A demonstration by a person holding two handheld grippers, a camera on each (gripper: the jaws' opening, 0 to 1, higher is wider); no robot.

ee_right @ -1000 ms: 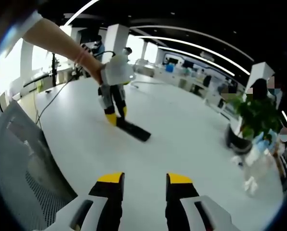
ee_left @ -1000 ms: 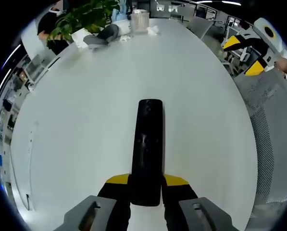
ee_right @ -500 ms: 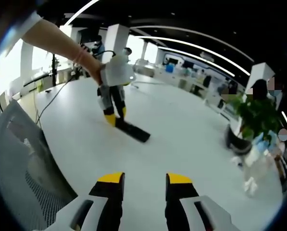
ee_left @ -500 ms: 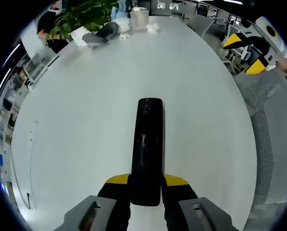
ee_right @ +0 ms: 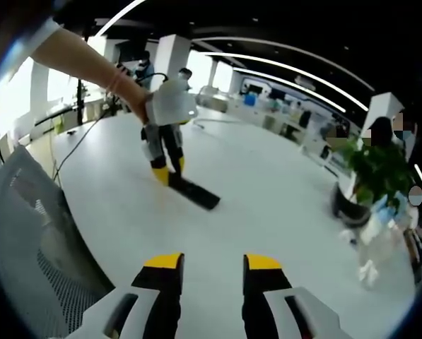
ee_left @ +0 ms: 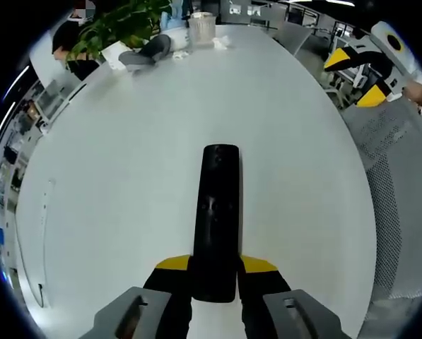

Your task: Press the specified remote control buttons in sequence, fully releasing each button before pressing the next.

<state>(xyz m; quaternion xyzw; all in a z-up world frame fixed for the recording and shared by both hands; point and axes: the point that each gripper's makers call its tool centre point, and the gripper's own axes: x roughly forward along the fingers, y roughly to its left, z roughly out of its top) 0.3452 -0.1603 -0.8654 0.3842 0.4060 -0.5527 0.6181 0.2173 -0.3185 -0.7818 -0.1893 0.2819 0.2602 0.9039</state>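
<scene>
While the left gripper point(ee_left: 214, 272) clamps the near end of the black remote control point(ee_left: 216, 212) at the lower centre of the left gripper view, the remote juts out over the white counter point(ee_left: 126, 162) toward the middle of the frame. Seen in the right gripper view, that gripper and remote sit in the upper left, the remote's far end resting on or just above the counter; which cannot be told. The right gripper point(ee_right: 211, 272) hangs well apart from the remote, its jaws parted with nothing between them. No pressing contact shows, so the button sequence looks unfinished; how many presses are done cannot be judged, and the right gripper would need to close in on the buttons.
</scene>
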